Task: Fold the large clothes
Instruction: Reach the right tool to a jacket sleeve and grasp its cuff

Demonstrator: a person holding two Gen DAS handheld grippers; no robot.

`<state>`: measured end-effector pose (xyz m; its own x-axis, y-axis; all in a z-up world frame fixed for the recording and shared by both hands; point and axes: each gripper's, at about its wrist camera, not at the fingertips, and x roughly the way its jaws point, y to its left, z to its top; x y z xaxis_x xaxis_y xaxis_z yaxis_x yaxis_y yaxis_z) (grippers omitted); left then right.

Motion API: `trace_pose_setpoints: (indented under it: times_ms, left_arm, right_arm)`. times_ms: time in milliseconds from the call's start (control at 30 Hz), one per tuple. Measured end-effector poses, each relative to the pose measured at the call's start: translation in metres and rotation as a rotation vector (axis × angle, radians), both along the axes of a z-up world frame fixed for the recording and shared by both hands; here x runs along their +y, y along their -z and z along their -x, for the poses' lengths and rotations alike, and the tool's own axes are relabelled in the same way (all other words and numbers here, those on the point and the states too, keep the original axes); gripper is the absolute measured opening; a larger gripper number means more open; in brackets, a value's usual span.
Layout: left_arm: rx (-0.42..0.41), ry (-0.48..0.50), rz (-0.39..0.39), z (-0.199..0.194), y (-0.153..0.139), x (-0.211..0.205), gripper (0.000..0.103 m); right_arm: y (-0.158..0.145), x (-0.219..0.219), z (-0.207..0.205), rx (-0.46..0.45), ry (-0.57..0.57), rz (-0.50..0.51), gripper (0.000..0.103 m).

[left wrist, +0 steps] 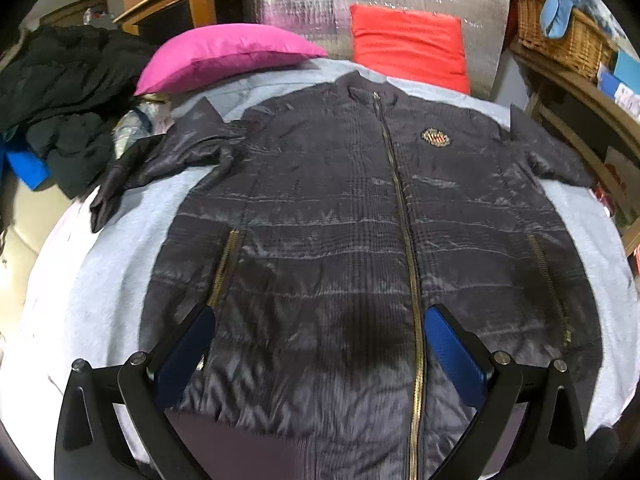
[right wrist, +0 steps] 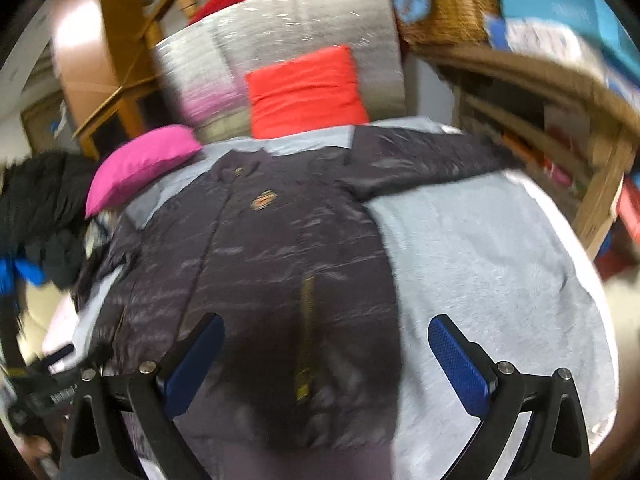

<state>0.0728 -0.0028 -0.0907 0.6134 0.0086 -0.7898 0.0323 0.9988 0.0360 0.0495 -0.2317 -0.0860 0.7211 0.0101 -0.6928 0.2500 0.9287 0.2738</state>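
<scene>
the dark quilted jacket [left wrist: 340,208] lies face up and zipped on the pale grey blanket [left wrist: 100,280] covering the bed, collar away from the person, hem nearest. the left gripper [left wrist: 316,344] hangs over the hem close to the centre zip, jaws spread wide with nothing between them; the right gripper [right wrist: 326,356] is likewise agape and empty over the hem's right corner, one finger above the fabric and one above bare blanket.

no fold looks started yet. judging from this, the sensible first move is a sleeve or side panel brought in over the chest. the padded shell looks slippery, so pinch a good bite of fabric (both layers) and lay it over slowly rather than dragging, or the whole jacket could slide. the left sleeve [left wrist: 168,156] is crumpled and wants straightening first.

counted: one jacket, two sleeves, two pocket zips, one chest badge [left wrist: 436,137], one pink pillow [left wrist: 224,56], one red pillow [left wrist: 408,48], one heap of dark clothes [left wrist: 60,92] at the left.
</scene>
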Motion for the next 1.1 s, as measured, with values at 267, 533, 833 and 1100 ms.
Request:
trace_pose_setpoints:
  times_ms: [267, 533, 833, 1100]
  left_arm:
    - [0.034, -0.009, -0.011, -0.052, 0.033, -0.011, 0.103]
    - [0.061, -0.035, 0.022, -0.082, 0.08, -0.006, 0.103]
    - [0.004, -0.035, 0.057, -0.076, 0.084, -0.002, 0.103]
    - [-0.02, -0.031, 0.072, -0.07, 0.082, 0.0, 0.103]
  right_arm:
    - [0.044, -0.164, -0.062, -0.014, 0.192, -0.43, 0.103]
    - [0.091, -0.288, -0.132, -0.092, 0.386, -0.681, 0.091]
    - [0.127, -0.339, -0.194, -0.078, 0.514, -0.698, 0.074]
    - [0.088, -0.338, -0.229, -0.001, 0.514, -0.444, 0.014]
